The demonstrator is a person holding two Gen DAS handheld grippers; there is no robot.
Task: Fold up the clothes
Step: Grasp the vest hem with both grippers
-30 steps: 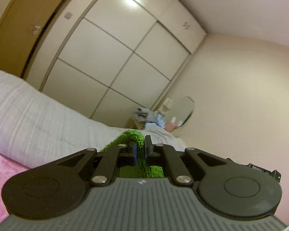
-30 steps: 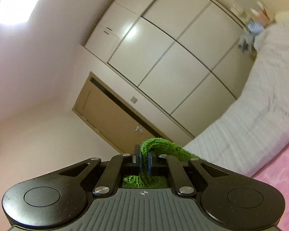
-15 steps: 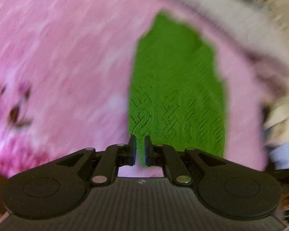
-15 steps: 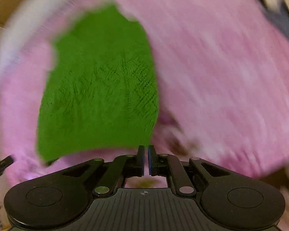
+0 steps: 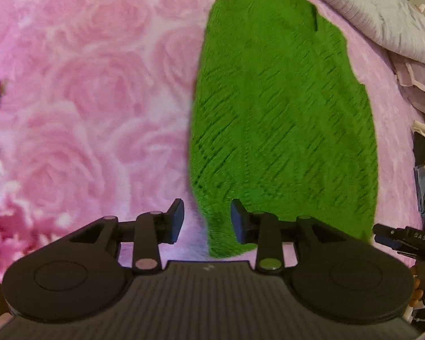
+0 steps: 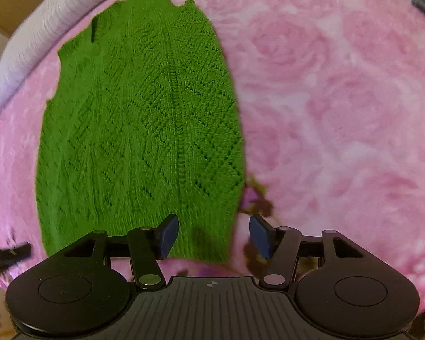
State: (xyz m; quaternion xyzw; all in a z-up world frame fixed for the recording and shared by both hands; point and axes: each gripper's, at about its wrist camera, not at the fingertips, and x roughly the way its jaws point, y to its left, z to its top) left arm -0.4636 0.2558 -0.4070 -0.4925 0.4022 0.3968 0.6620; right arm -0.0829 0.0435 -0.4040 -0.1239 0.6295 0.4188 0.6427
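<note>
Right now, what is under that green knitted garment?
The green knitted garment lies flat on a pink rose-patterned blanket, which shows all around it. The blanket directly beneath it, and anything lying there, is covered from view.

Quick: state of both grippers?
Left gripper: opening, fingers clear of the green knit.
Right gripper: opening, holding nothing.

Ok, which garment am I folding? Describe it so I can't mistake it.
Find the pink rose-print blanket covering the bed. Spread flat on it lies the green knit garment, below the white bedding. It is the only bright green, open-patterned knit there.
</note>
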